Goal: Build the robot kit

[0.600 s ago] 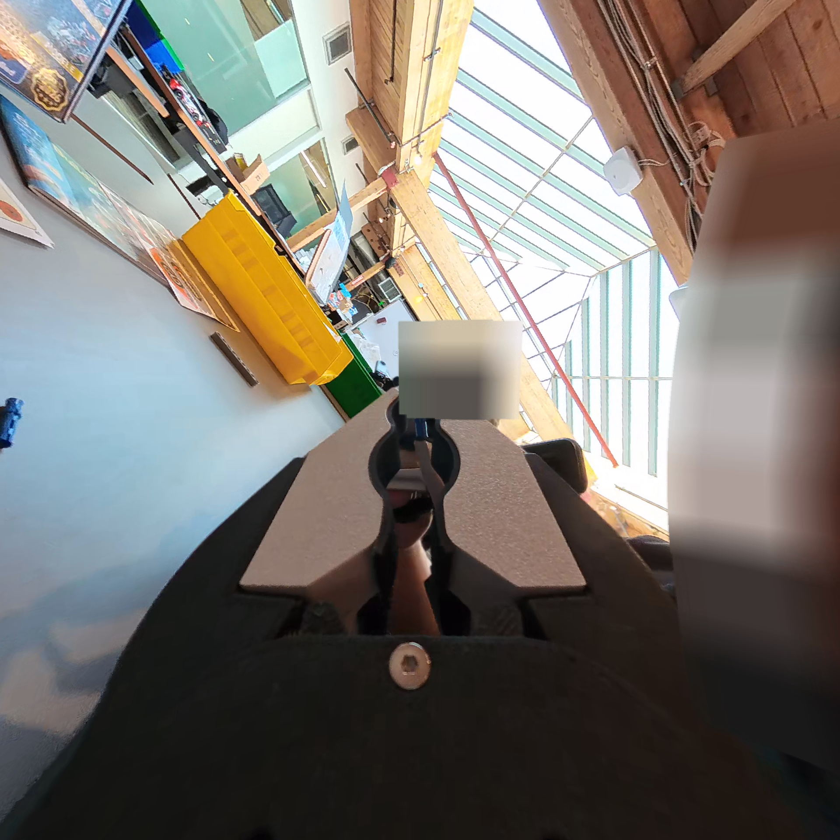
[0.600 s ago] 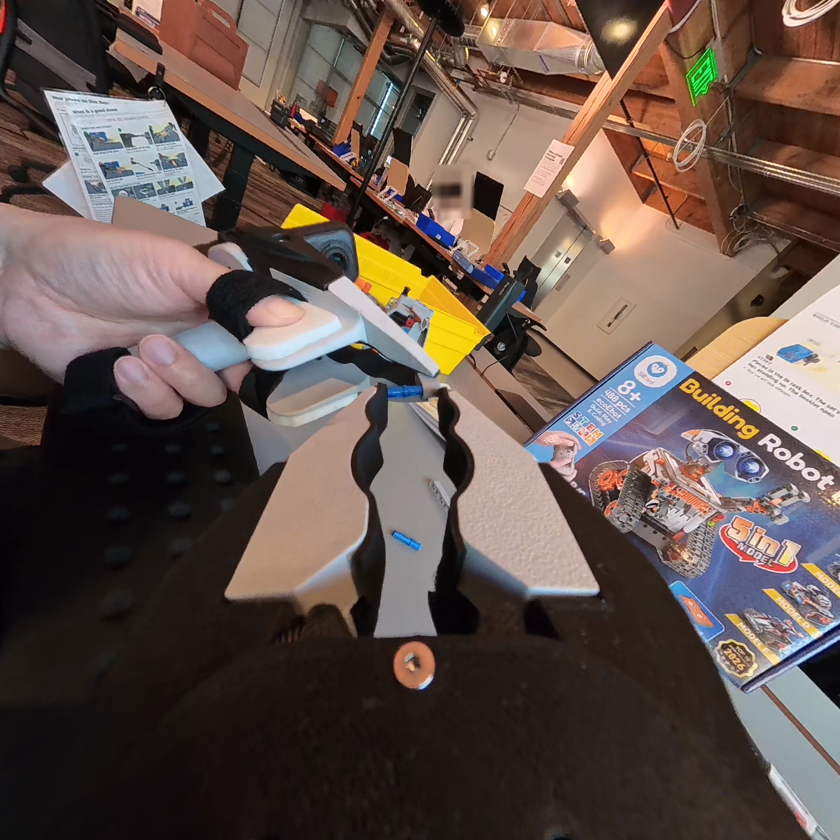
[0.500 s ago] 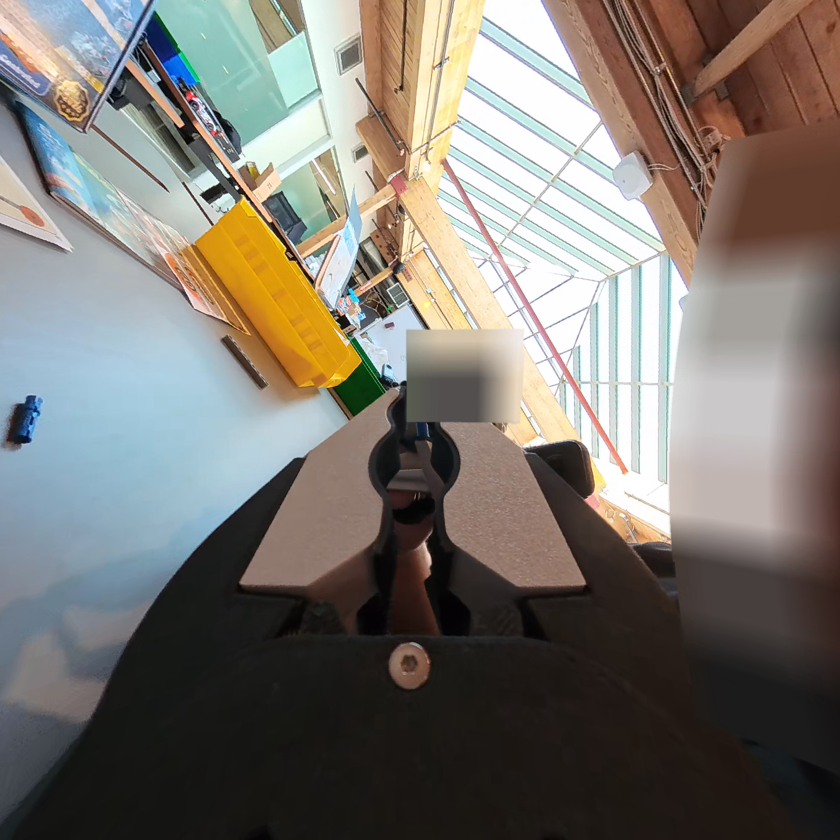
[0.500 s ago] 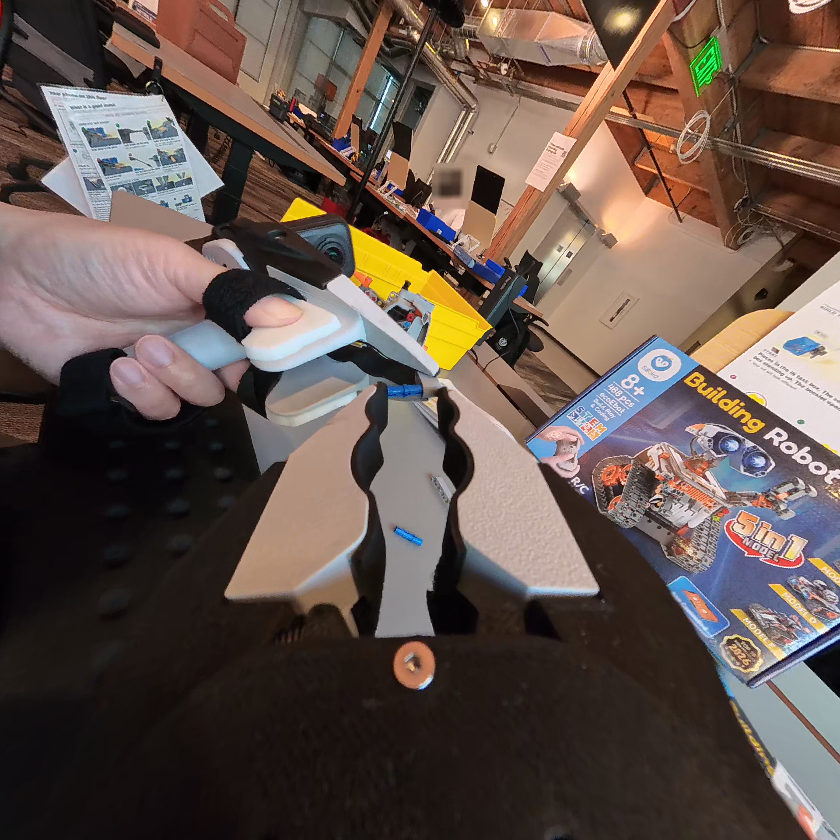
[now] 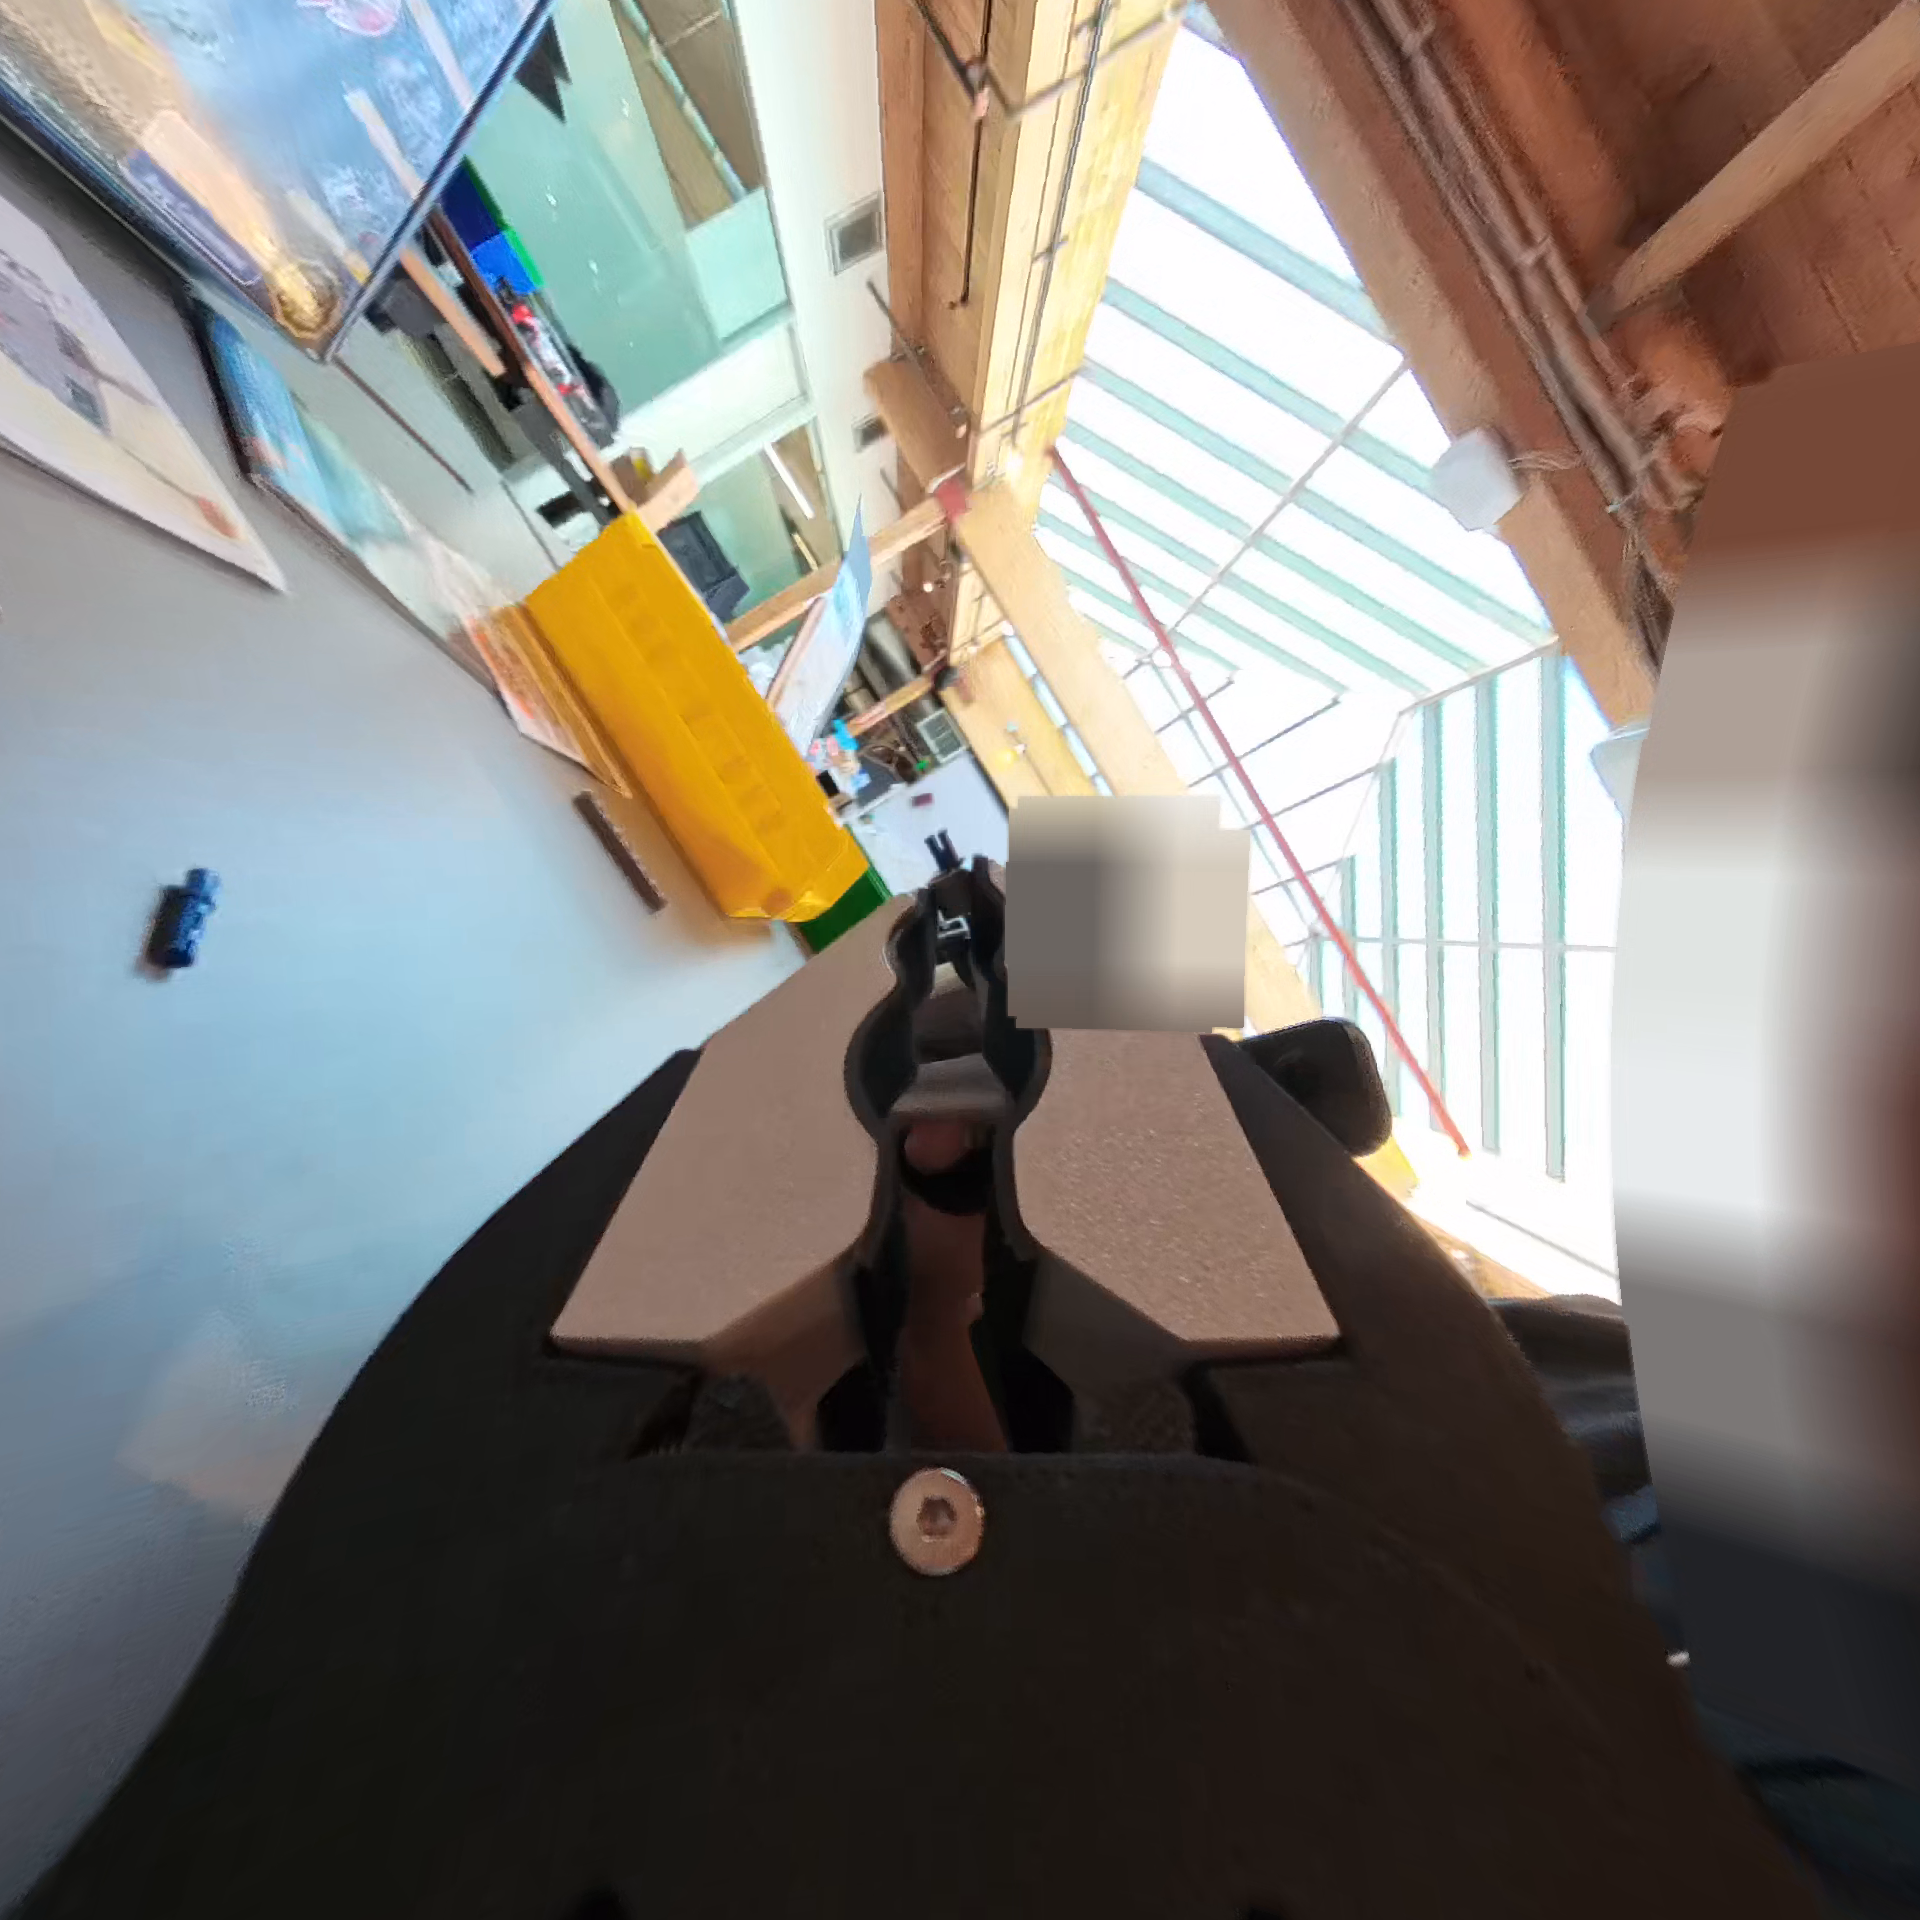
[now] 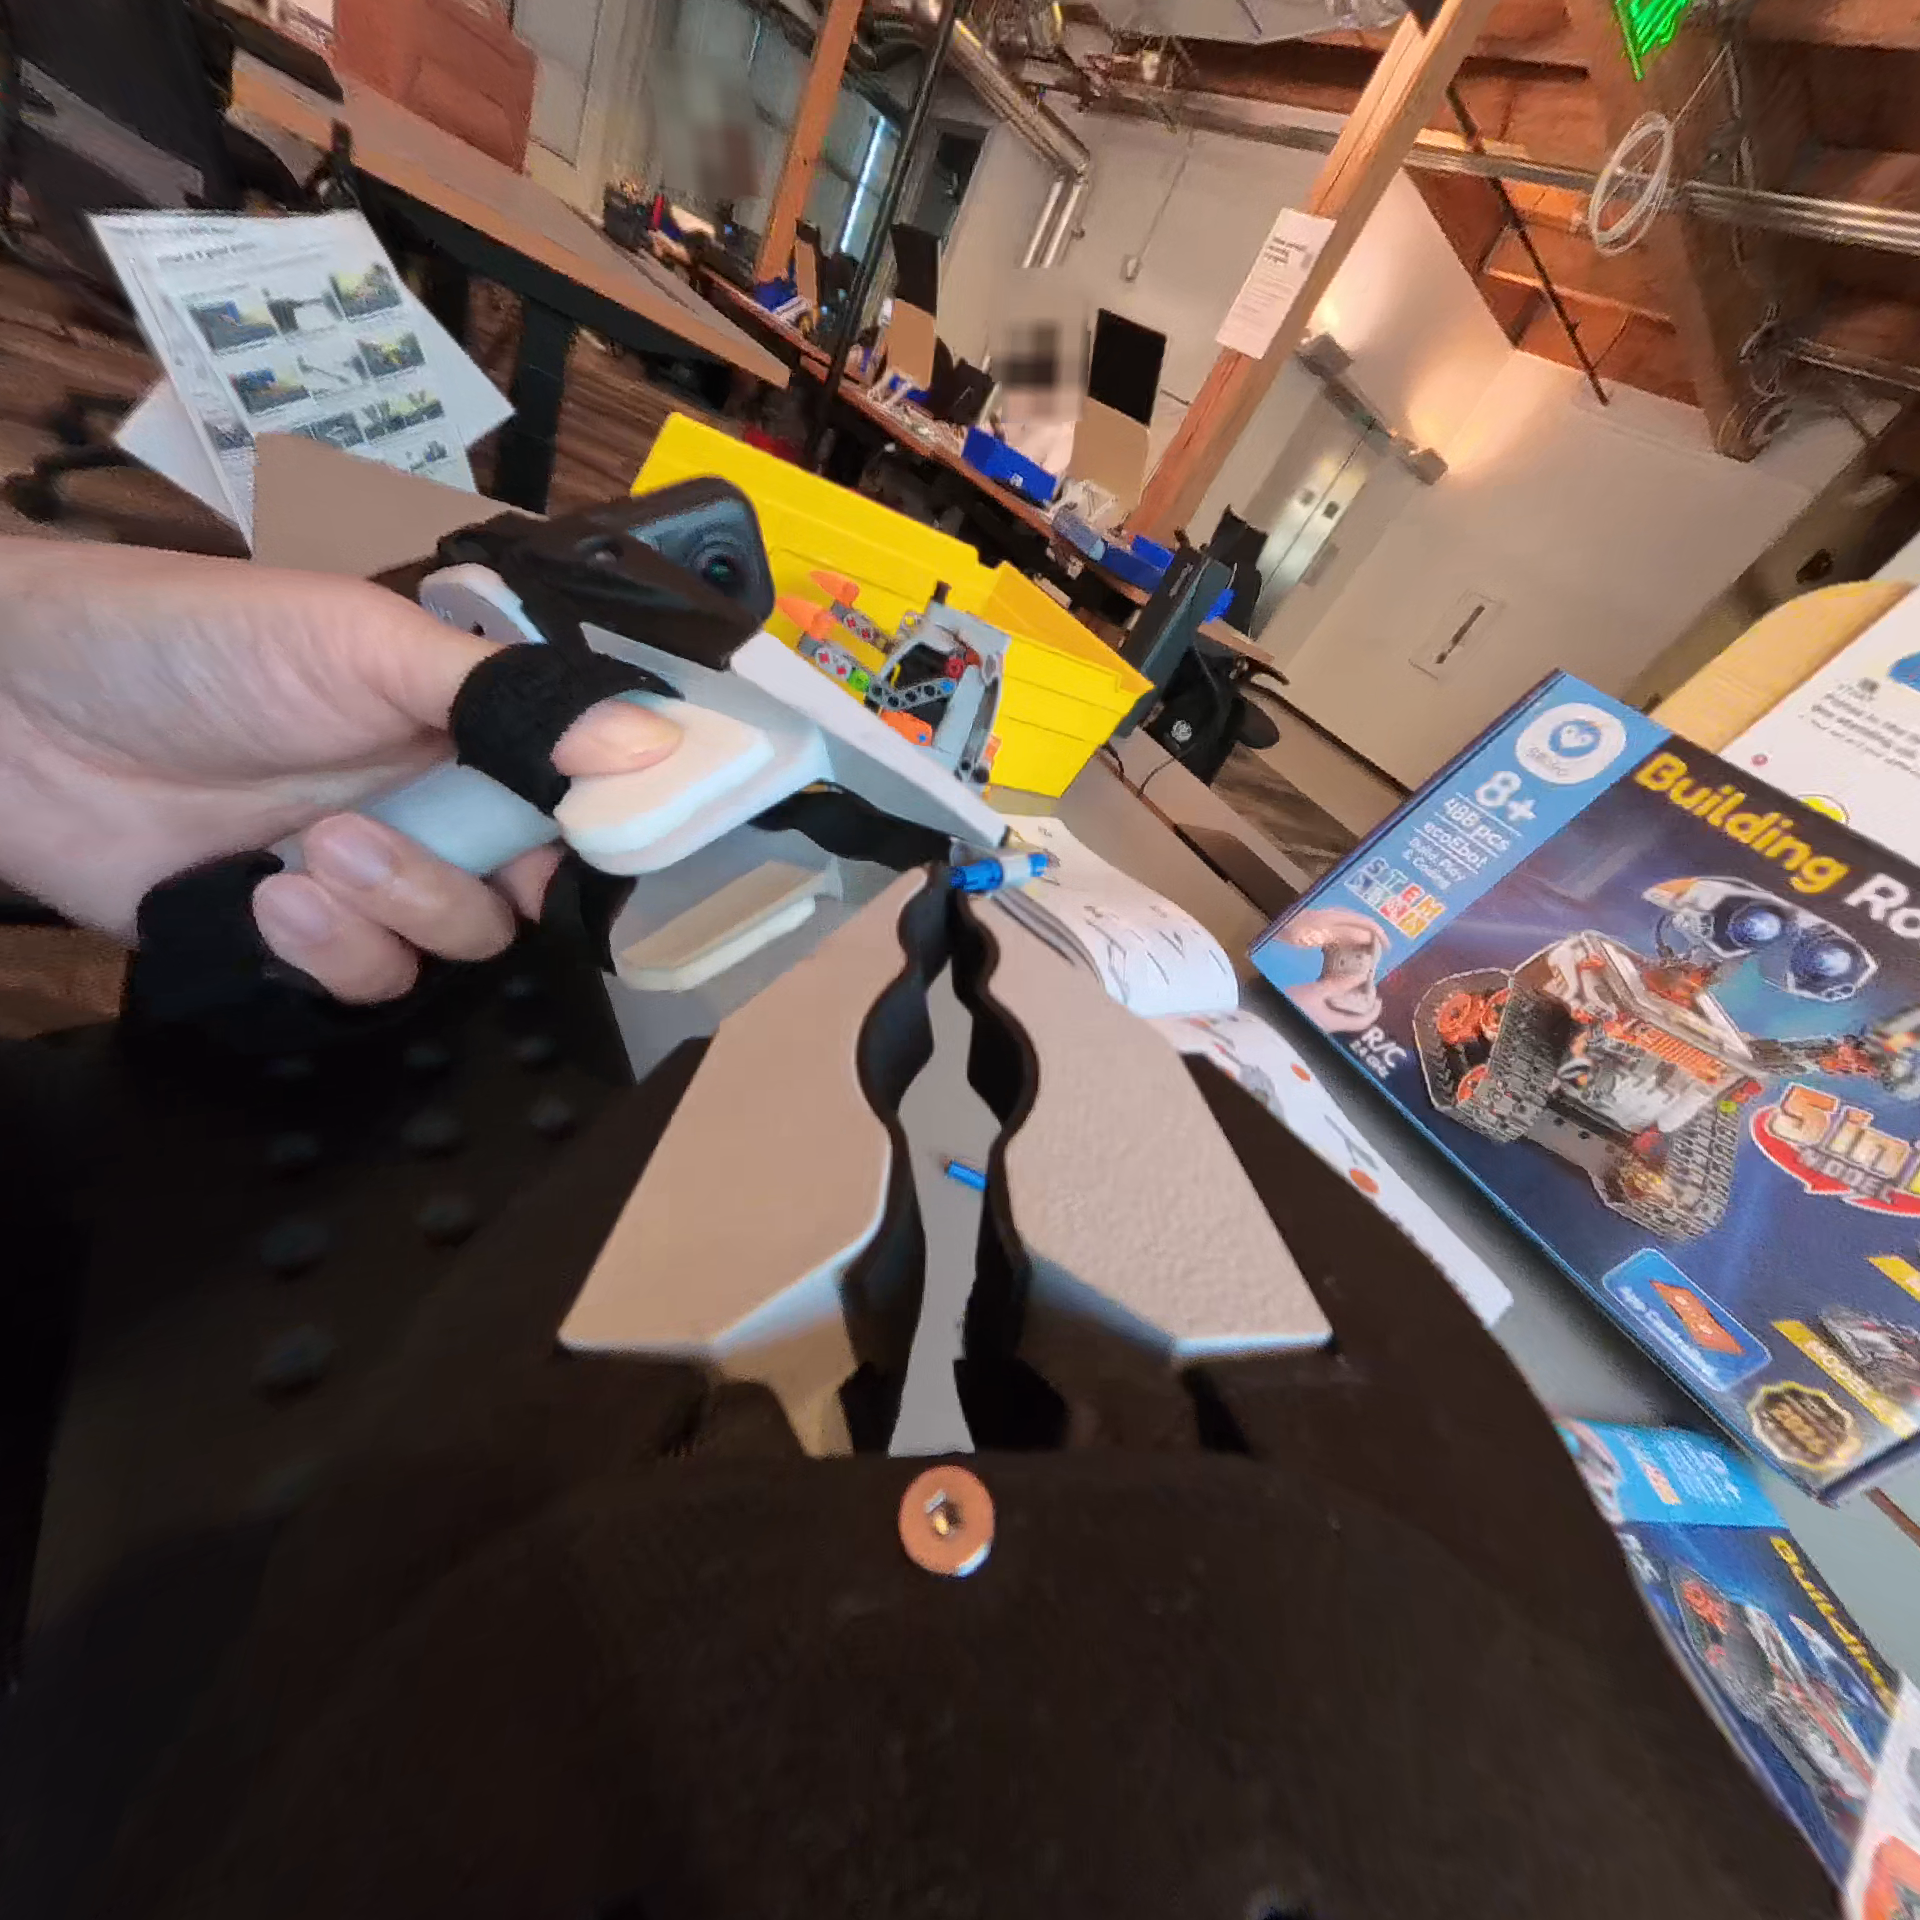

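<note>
- left gripper (image 6: 992,844): held in a hand (image 6: 208,727), jaws pressed together on a small blue pin (image 6: 987,871) at the very tip; pin sticks out sideways, pale end away from the hand
- right gripper (image 6: 940,920): jaws narrow, almost meeting, tips right at the blue end of that pin; touching or pinching it, can't tell from the right wrist view
- left wrist view: own jaws tight, the right gripper's black fingertips sit just ahead of them; the pin itself is not visible there (a mosaic patch covers that spot)
- both grippers are up off the grey table (image 5: 312,1039), pin in the air between them
- judgement: the left's hold is a tip-only pinch on a tiny round part, so little margin; steady squeeze, tips lined up along the pin's axis and no twisting are what make this contact clean
- second blue pin (image 6: 964,1174) lies loose on the table, seen through the right jaw gap
- nearby: yellow bin (image 6: 1039,665) with a small built model (image 6: 914,665) in it, toy kit box (image 6: 1662,987) to the right, printed sheet (image 6: 301,343) far left
</note>
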The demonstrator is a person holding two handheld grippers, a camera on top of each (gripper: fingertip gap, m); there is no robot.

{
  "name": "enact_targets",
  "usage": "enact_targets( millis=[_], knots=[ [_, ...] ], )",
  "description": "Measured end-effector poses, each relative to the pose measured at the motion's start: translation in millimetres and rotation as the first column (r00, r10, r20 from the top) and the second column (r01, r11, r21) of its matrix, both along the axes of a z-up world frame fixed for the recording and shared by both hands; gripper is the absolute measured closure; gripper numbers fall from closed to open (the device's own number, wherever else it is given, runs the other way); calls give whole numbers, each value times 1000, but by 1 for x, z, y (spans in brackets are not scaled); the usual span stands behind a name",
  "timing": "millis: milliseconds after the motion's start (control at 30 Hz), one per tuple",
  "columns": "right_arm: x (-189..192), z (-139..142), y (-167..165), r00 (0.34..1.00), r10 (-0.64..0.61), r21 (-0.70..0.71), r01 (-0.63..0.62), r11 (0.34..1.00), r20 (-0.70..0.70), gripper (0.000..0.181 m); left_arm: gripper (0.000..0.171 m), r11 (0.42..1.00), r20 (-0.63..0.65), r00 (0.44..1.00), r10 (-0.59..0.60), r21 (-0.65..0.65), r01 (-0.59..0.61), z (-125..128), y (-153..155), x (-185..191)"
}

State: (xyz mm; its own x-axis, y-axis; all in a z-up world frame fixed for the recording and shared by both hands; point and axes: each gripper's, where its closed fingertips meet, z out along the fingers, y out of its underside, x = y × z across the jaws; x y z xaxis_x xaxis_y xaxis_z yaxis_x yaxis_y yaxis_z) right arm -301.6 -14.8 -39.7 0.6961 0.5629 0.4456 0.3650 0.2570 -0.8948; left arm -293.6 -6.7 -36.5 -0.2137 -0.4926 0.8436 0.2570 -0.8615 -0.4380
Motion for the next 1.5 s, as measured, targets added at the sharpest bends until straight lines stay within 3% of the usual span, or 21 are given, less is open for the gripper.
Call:
enact_targets(
  millis=[200,300,433,600,967,1500],
  knots=[
    [1,-4,7,997,21,-94,-28,995,-70,181,168,1000,-1,1000,-6,-11,6,-1,6,-1],
    [7,-7,6,999,25,-77,-28,997,-42,162,168,1000,3,1000,-4,-20,4,-1,10,-6],
    [3,-7,0,997,77,-49,-78,996,-21,152,168,999,-14,1000,-20,-27,20,-4,11,-12],
    [-5,-12,-3,992,108,-27,-107,994,70,156,167,997,-77,994,-72,15,73,-10,-1,-7],
    [-2,-14,-1,990,85,-9,-85,996,109,165,167,992,-126,984,-124,12,126,-17,-9,-1],
    [2,-24,-6,990,120,-85,-114,990,76,167,166,986,-171,972,-163,-16,163,-27,-14,1]
  ],
)
